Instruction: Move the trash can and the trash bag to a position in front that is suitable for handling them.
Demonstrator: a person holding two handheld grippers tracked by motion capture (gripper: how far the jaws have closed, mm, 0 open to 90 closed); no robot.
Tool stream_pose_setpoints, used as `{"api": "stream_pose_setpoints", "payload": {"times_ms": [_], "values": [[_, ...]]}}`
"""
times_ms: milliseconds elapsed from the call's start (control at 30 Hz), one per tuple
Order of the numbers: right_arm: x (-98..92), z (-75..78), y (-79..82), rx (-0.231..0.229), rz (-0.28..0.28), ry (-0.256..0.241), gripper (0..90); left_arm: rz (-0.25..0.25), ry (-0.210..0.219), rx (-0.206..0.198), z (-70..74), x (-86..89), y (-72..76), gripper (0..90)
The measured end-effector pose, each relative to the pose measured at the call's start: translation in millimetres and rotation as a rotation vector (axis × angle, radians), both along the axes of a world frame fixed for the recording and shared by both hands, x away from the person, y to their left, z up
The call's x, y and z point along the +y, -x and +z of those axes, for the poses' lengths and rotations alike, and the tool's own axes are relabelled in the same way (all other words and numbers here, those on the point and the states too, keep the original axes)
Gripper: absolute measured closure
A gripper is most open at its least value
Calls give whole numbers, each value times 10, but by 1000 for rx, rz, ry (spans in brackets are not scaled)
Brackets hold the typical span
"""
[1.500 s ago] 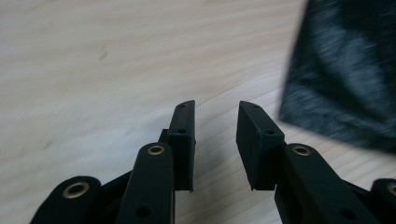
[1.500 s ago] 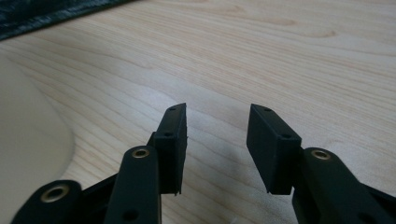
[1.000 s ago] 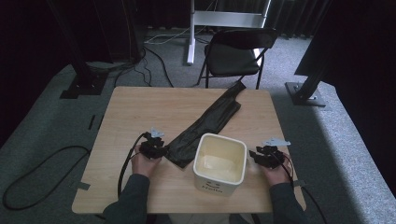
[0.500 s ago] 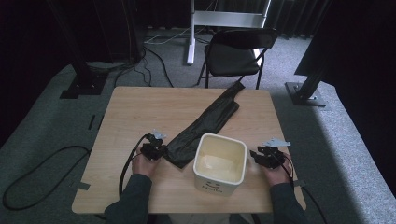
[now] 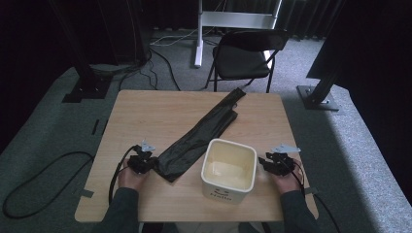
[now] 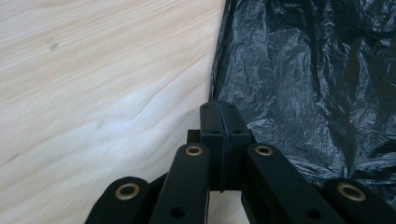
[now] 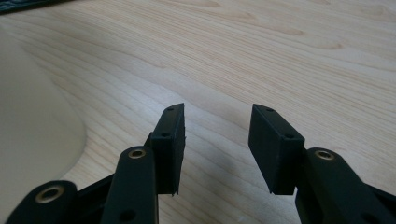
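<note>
Black bag [image 5: 201, 136] flat on table [image 5: 145, 111], running from bin's [image 5: 228, 167] 9 o'clock toward 12. Your left gripper [image 6: 218, 122] pinched shut at bag's near edge; grip on film unclear. Right gripper [image 7: 215, 140] spread, empty, at bin's 3 o'clock. Bin unlined; lining left.

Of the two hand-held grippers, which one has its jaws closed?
The left hand-held gripper: its jaws are pressed together at the edge of the black plastic bag. The right hand-held gripper has a wide gap between its jaws, over bare table.

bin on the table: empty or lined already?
Empty, unlined. The high view shows the cream bin upright with a bare interior; the black bag lies flat on the table beside it, its near end by the left tongs.
</note>
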State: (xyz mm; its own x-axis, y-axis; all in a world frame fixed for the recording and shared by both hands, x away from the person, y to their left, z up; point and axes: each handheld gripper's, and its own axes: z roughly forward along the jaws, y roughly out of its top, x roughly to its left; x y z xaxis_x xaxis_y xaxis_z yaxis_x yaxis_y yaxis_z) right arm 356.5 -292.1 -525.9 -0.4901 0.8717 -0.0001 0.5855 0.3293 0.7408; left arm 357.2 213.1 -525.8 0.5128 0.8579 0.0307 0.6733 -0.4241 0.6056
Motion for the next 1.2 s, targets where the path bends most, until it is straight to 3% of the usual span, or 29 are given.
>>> {"api": "stream_pose_setpoints", "payload": {"times_ms": [367, 700, 900, 1100, 1200], "values": [[25, 4, 8, -1, 13, 6, 558, 65, -23, -3, 9, 483, 235, 876], [87, 9, 21, 6, 44, 18, 561, 135, -2, 1, 7, 756, 316, 836], [137, 74, 71, 11, 79, 6, 570, 120, 17, 1, 4, 702, 349, 696], [162, 117, 106, 24, 100, 2, 570, 131, 48, -26, 91, 666, 352, 641], [154, 124, 121, 34, 107, -2, 567, 112, 67, -36, 150, 593, 351, 627]]}}
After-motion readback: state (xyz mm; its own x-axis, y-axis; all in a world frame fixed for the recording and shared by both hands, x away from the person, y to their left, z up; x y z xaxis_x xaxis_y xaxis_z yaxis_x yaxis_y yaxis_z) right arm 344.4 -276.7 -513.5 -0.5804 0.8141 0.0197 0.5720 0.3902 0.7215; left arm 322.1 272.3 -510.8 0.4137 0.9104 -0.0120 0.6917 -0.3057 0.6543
